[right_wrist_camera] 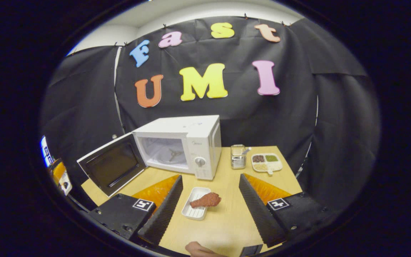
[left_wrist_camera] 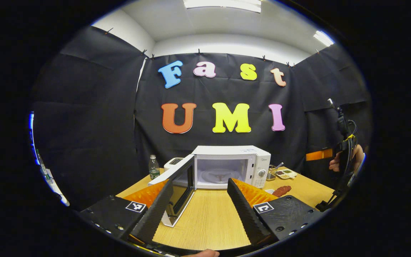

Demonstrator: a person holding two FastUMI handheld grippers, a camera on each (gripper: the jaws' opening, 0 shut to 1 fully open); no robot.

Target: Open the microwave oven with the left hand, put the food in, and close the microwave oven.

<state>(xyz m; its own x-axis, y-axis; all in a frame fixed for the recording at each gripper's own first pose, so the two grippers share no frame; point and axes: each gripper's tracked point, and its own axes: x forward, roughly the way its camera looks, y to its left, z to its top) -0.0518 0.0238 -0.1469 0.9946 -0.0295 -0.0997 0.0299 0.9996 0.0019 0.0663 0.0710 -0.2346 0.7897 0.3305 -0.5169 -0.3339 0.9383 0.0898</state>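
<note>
A white microwave oven (left_wrist_camera: 232,165) (right_wrist_camera: 182,144) stands at the back of the wooden table, its door (left_wrist_camera: 177,187) (right_wrist_camera: 111,165) swung wide open to the left and its cavity bare except for the turntable. A brown drumstick (right_wrist_camera: 206,200) (left_wrist_camera: 281,190) lies across a small white ribbed tray (right_wrist_camera: 195,207) in front of the microwave. My left gripper (left_wrist_camera: 199,185) is open, held back from the table with the open door just ahead of its left finger. My right gripper (right_wrist_camera: 209,181) is open above the table, and the drumstick lies between and ahead of its fingers, untouched.
A metal holder (right_wrist_camera: 238,157) and a white sectioned dish of condiments (right_wrist_camera: 267,162) sit right of the microwave. A clear bottle (left_wrist_camera: 153,167) and a small white appliance (left_wrist_camera: 174,162) stand behind the door. A hand holding the other gripper (left_wrist_camera: 344,157) shows at the right in the left gripper view.
</note>
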